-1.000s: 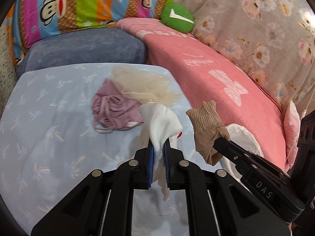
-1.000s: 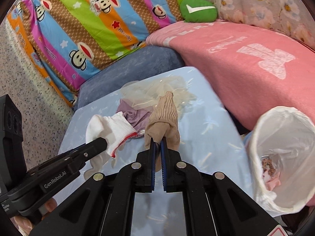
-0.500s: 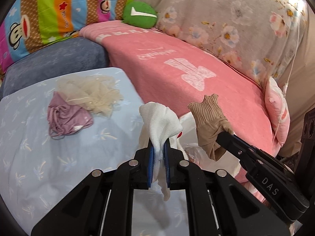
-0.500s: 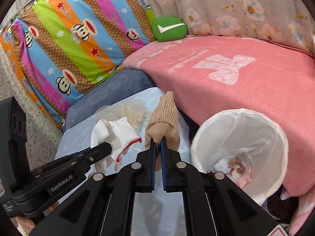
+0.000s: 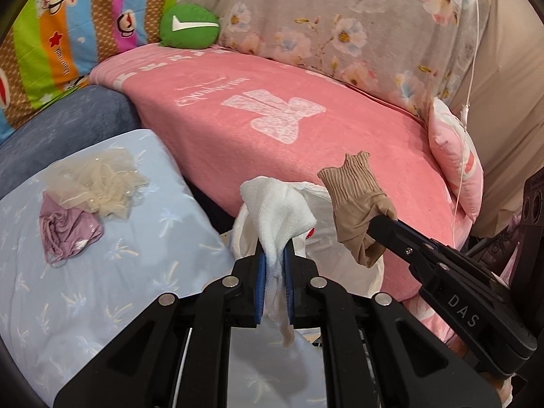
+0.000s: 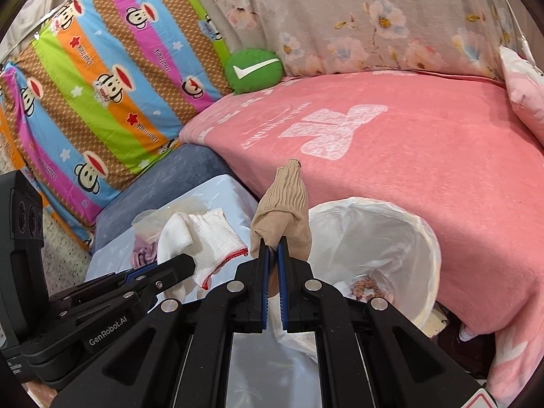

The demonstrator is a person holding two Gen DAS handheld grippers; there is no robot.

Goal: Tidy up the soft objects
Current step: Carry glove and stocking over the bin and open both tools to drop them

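Note:
My left gripper [image 5: 274, 255] is shut on a white knit sock with a red-trimmed cuff [image 5: 278, 210], which also shows in the right wrist view [image 6: 207, 241]. To its right, my right gripper [image 6: 273, 248] is shut on a tan ribbed sock [image 6: 284, 210], seen from the side in the left wrist view [image 5: 357, 197]. Both socks hang in the air near the rim of a white-lined bin [image 6: 384, 224] that stands between the pale blue cushion [image 5: 102, 272] and the pink blanket [image 5: 289, 112]. Left on the cushion are a mauve garment [image 5: 64, 231] and a cream mesh piece [image 5: 98, 183].
The bin holds small scraps [image 6: 365, 284] at its bottom. A dark blue cushion [image 6: 163, 183] lies behind the pale one. A striped monkey-print cushion [image 6: 112, 78], a green round pillow [image 6: 255, 69] and a floral cover [image 6: 374, 20] line the back. A pink pillow [image 5: 455, 166] sits right.
Both grippers have swung to the right with their socks, away from the pale blue cushion and up to the bin. The mauve and cream pieces stay behind on the cushion.

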